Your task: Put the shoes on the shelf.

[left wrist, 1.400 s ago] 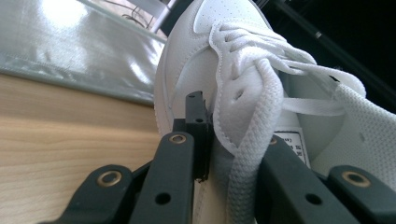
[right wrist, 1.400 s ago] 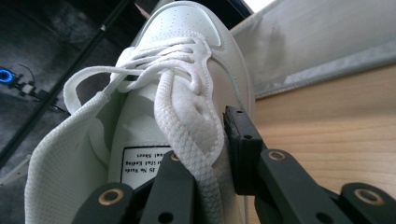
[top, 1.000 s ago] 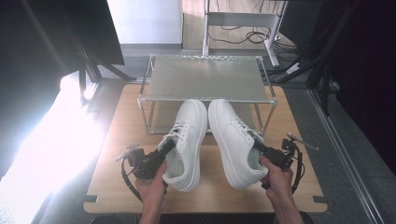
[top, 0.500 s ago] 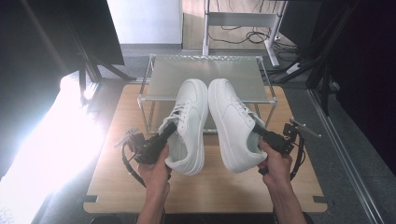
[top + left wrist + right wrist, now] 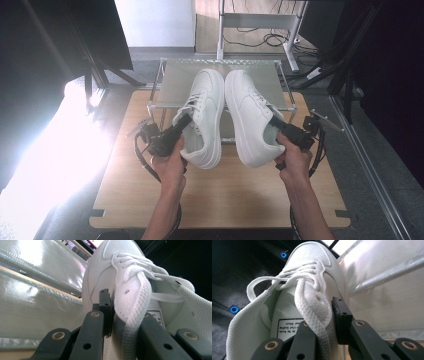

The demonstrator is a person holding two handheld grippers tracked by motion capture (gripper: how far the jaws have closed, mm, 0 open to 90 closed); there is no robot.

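Two white lace-up sneakers are held in the air, side by side, toes pointing away over the rack. My left gripper [image 5: 184,123] is shut on the left sneaker [image 5: 206,107], clamping its collar wall. In the left gripper view one jaw lies outside and one inside the left sneaker [image 5: 120,267], where my left gripper [image 5: 126,316] pinches the padded edge. My right gripper [image 5: 274,119] is shut on the right sneaker [image 5: 247,115] in the same way. The right gripper view shows my right gripper [image 5: 322,323] biting the collar of the right sneaker [image 5: 312,262] beside its tongue label.
A low metal-framed rack [image 5: 172,80] with a translucent top shelf stands at the far side of the wooden table [image 5: 220,200]. Strong glare washes the floor at the left. Desk legs and cables lie beyond the rack.
Both hands have risen and moved away from the person, carrying the sneakers up from the table. Their toes now hang over the rack's shelf.
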